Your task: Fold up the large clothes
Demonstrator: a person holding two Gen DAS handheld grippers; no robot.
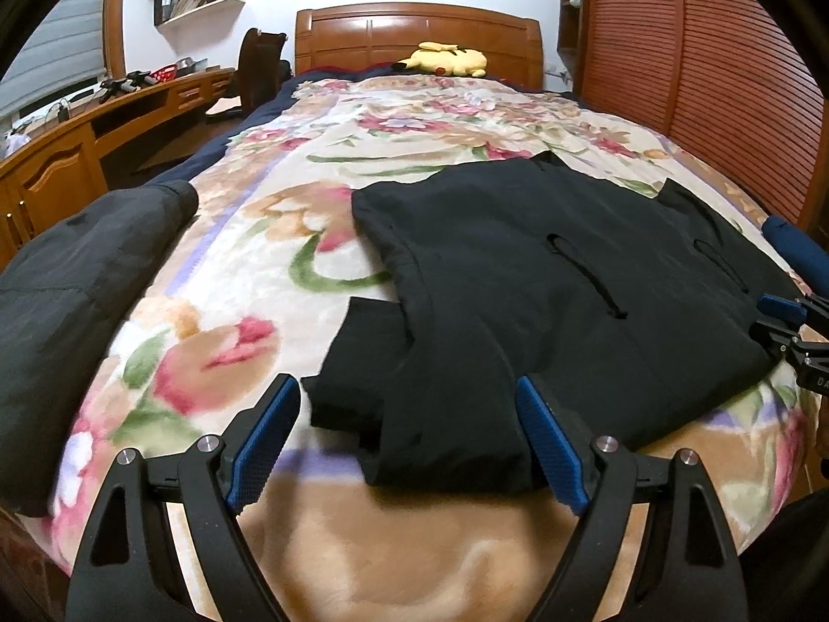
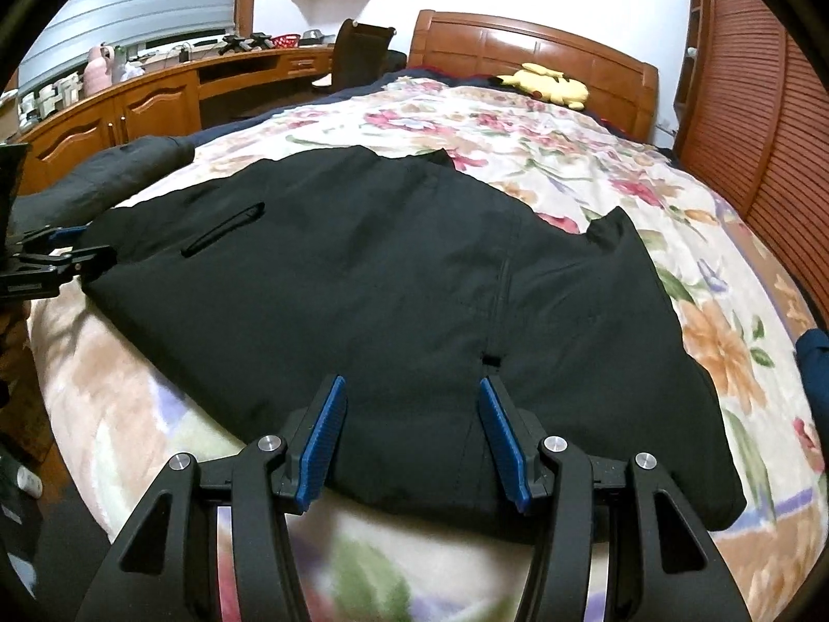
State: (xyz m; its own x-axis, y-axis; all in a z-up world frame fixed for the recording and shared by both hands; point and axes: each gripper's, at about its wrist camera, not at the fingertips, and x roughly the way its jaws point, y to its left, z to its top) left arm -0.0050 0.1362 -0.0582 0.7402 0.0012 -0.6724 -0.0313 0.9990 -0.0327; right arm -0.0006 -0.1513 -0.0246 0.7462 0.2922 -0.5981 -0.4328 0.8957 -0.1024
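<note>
Black smooth jacket (image 2: 373, 280) flat on plush floral blanket (image 1: 321, 166); my left gripper (image 1: 409, 414) wide, my right gripper (image 2: 409, 414) half-spread, neither gripping.

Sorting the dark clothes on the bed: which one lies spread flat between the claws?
The black jacket with slit pockets, spread mid-bed; the other dark garment lies bunched at the bed's left edge.

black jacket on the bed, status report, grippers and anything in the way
Left gripper open over the sleeve end. Right gripper open at the jacket hem, nothing gripped. Dark coat lies apart, not in the way.
</note>
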